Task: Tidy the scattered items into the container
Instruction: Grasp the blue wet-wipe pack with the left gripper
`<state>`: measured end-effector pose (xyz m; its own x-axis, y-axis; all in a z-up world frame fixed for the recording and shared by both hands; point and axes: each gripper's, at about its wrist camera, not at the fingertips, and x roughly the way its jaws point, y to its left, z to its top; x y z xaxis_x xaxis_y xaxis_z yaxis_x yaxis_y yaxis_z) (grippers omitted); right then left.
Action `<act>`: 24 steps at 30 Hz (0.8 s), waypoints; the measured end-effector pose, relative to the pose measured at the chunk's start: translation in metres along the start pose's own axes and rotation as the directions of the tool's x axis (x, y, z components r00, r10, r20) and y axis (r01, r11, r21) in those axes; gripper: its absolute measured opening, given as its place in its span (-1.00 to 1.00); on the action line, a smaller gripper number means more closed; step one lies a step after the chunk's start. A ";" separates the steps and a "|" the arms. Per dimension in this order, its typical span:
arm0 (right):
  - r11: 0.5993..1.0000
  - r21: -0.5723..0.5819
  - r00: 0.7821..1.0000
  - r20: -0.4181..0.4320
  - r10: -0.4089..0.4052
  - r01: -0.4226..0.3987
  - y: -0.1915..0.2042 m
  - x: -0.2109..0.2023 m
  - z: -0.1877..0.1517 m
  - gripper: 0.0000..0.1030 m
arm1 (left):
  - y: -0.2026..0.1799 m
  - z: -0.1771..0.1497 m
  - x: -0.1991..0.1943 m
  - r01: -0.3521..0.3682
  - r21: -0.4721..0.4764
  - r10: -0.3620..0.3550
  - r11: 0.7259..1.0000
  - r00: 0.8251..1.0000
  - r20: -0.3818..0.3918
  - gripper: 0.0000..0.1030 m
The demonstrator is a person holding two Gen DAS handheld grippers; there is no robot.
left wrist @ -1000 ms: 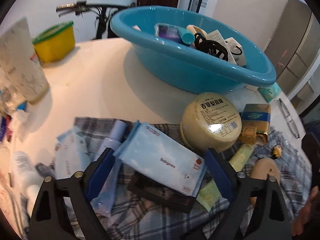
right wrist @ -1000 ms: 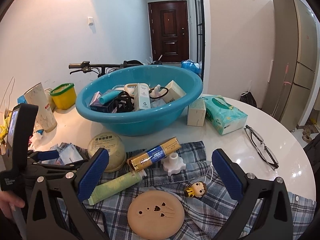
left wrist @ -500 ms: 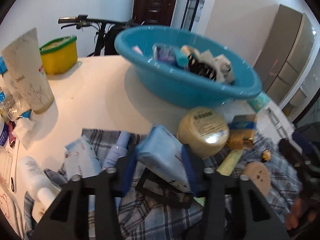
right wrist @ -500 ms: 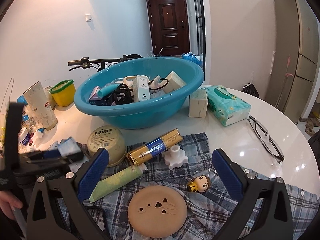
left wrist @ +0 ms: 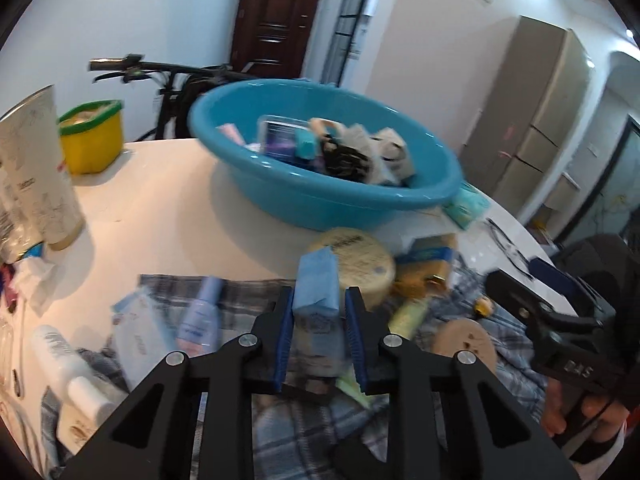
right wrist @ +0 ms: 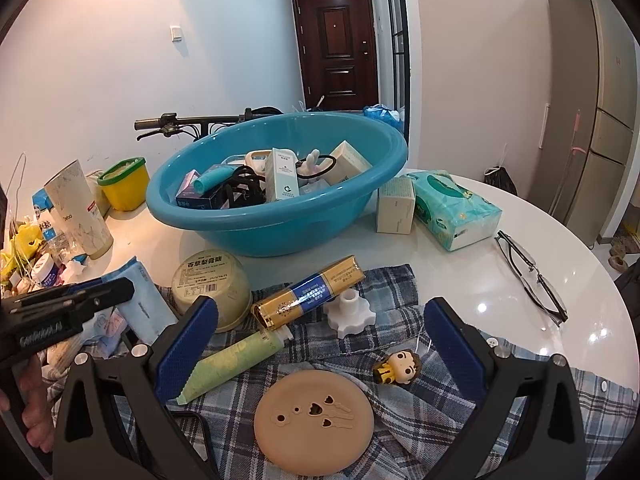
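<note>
The blue wipes pack [left wrist: 318,284] is being pinched between the pads of the left gripper [left wrist: 318,320], whose jaws have just been closing on it; the pack is being held tilted above the plaid cloth [left wrist: 516,364], in front of the teal basin [left wrist: 320,204]. The right gripper [right wrist: 320,336] is being held wide open with nothing between its pads, over the tan round disc [right wrist: 314,420] and the small figurine [right wrist: 400,366]. The round tub [right wrist: 210,284], gold tube [right wrist: 308,296] and green tube [right wrist: 232,364] are being left lying on the cloth beside the basin, on the white table [right wrist: 460,276].
</note>
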<state>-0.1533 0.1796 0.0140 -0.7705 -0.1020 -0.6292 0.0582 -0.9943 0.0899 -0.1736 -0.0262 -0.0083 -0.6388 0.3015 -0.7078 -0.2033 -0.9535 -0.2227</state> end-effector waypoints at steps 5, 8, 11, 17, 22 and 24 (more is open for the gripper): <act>1.000 0.008 1.000 -0.002 0.000 0.000 -0.002 0.000 0.001 0.99 | -0.018 -0.003 0.013 -0.051 0.061 0.051 0.997 0.999 -0.001 -0.47; 1.000 0.011 1.000 0.001 0.004 -0.004 -0.003 -0.002 0.001 0.99 | -0.014 -0.006 0.023 -0.048 0.053 0.050 0.997 0.998 -0.023 -0.46; 1.000 0.012 1.000 0.004 0.009 -0.009 -0.003 -0.004 0.002 0.99 | -0.011 -0.006 0.027 -0.044 0.050 0.044 0.998 0.999 -0.014 -0.46; 1.000 0.015 1.000 -0.008 0.012 -0.012 -0.002 -0.001 0.001 0.99 | -0.014 -0.010 0.035 -0.049 0.081 0.051 0.995 0.998 -0.025 -0.46; 0.999 0.030 1.000 -0.019 0.014 -0.014 -0.005 0.002 0.000 0.99 | -0.013 -0.010 0.030 -0.083 0.074 0.082 0.994 0.997 0.009 -0.55; 0.999 0.032 1.000 -0.021 0.013 -0.012 -0.006 0.002 0.000 0.99 | -0.011 -0.008 0.024 -0.081 0.061 0.079 0.995 0.997 0.025 -0.55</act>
<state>-0.1552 0.1849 0.0116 -0.7561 -0.1156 -0.6441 0.0474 -0.9914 0.1223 -0.1802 -0.0087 -0.0282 -0.6710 0.2250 -0.7065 -0.1962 -0.9728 -0.1234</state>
